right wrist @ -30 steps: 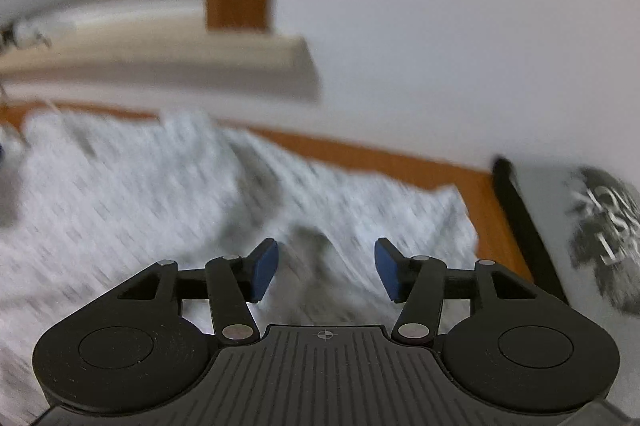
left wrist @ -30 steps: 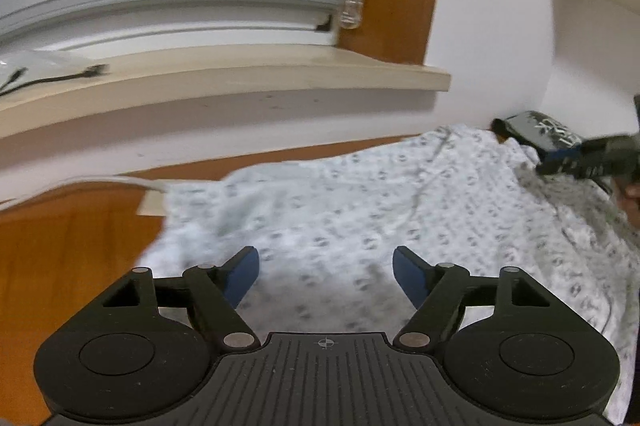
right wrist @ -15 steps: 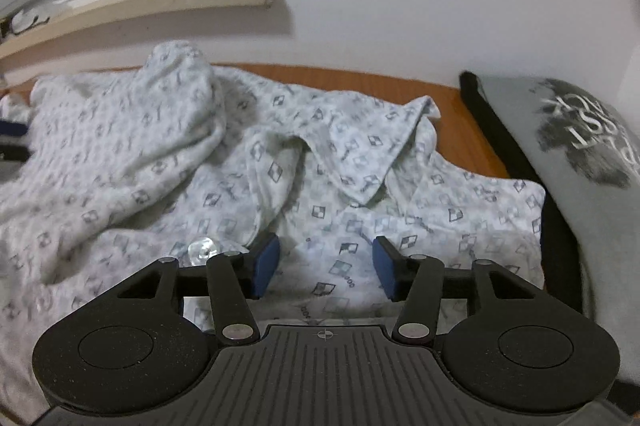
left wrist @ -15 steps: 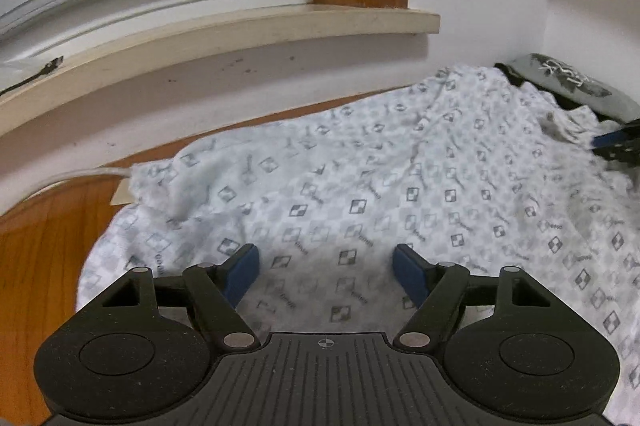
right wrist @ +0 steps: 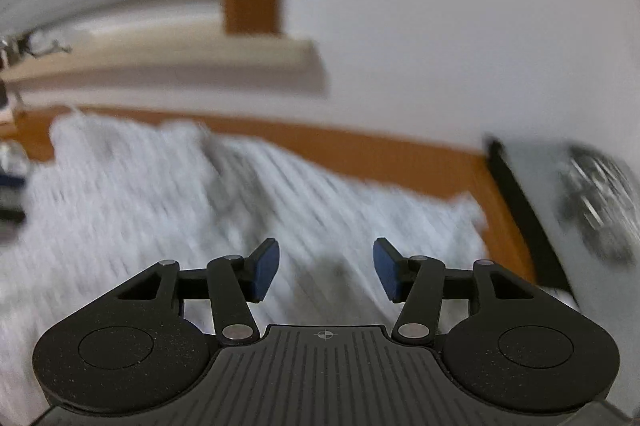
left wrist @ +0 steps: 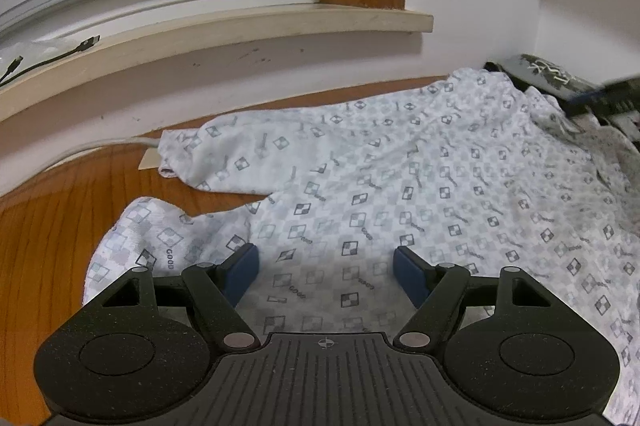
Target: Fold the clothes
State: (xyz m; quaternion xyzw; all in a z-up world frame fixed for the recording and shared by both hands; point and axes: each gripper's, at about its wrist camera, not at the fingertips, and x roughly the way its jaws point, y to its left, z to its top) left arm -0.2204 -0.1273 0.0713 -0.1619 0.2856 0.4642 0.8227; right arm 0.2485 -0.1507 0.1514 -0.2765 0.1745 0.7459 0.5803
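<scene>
**Wood tabletop, patterned shirt spread wide, both tongs open above it**

Wood-grain tabletop [left wrist: 48,234] carries a pale checker-print shirt [left wrist: 400,185], laid mostly flat with one sleeve [left wrist: 208,157] stretched toward the wall. A garment spread like this suits folding, since its edges and sleeves are easy to reach. At the far right lies a grey printed garment [right wrist: 592,193], set apart, perhaps a piece waiting or done; I cannot tell which.

Left tongs [left wrist: 324,276] hover over the near hem, jaws wide apart, gripping nothing. Right tongs [right wrist: 326,270] are likewise spread and empty over the shirt's other end.

Motion blur smears the right view, so collar and buttons are unreadable there. The shirt's near edge is hidden under both tools.
</scene>
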